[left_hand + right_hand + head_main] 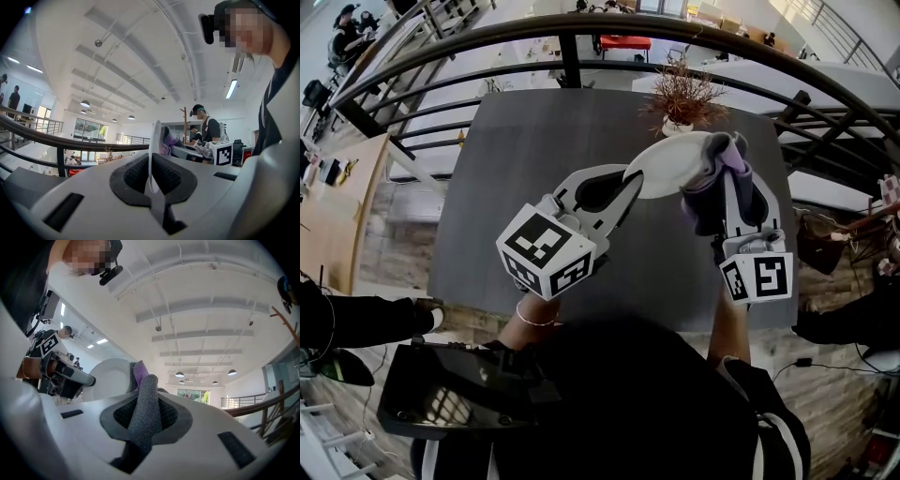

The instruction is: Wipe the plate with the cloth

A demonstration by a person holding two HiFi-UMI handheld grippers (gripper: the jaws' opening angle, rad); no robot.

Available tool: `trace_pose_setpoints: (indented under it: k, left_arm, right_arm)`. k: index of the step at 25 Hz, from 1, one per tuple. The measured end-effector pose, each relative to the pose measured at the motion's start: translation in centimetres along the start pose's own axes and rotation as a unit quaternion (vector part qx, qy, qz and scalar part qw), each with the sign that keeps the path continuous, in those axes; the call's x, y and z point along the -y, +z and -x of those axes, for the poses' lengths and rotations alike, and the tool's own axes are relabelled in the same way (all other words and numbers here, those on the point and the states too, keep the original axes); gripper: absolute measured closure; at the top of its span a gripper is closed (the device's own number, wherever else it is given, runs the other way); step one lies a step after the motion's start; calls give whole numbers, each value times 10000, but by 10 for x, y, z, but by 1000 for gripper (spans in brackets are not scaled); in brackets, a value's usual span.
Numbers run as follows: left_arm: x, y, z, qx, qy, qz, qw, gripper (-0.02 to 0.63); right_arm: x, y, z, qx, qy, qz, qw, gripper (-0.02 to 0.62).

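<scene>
I hold a white plate (pixel 667 165) up on its edge over the dark table (pixel 525 150), with my left gripper (pixel 628 185) shut on its near rim. In the left gripper view the plate (pixel 153 145) shows edge-on between the jaws of the left gripper (pixel 151 187). My right gripper (pixel 724 202) is shut on a grey and purple cloth (pixel 719 173), which lies bunched against the plate's right side. In the right gripper view the cloth (pixel 143 399) stands up from the right gripper (pixel 140 427), with the plate (pixel 108 379) just behind it.
A potted dry plant (pixel 682 98) stands at the table's far edge, and a dark metal railing (pixel 572 56) curves behind it. A black tray-like thing (pixel 450 389) sits low at the left near my body. Other people stand at desks beyond (pixel 208 126).
</scene>
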State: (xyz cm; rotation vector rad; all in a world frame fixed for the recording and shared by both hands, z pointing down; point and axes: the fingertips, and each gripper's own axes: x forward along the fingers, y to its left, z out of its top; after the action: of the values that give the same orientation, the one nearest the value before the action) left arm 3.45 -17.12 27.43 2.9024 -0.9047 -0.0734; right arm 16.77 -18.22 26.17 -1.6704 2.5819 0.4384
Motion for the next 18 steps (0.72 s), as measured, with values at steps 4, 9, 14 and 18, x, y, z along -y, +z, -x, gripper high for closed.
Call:
trace_pose_setpoints:
  k: [4, 9, 14, 18]
  left_arm:
    - [-3, -2, 3, -13, 54, 36, 10000, 589]
    - [-10, -5, 4, -62, 160, 43, 9998, 589]
    - [-17, -5, 8, -58, 260, 43, 9996, 589]
    - [-21, -6, 9, -61, 308, 61, 9995, 589]
  right_arm:
    - [1, -2, 2, -27, -22, 0, 10000, 555]
    - [5, -3, 3, -47, -59, -5, 10000, 554]
    - [12, -3, 7, -41, -125, -9, 9999, 555]
    - [13, -2, 11, -14, -116, -37, 9999, 554]
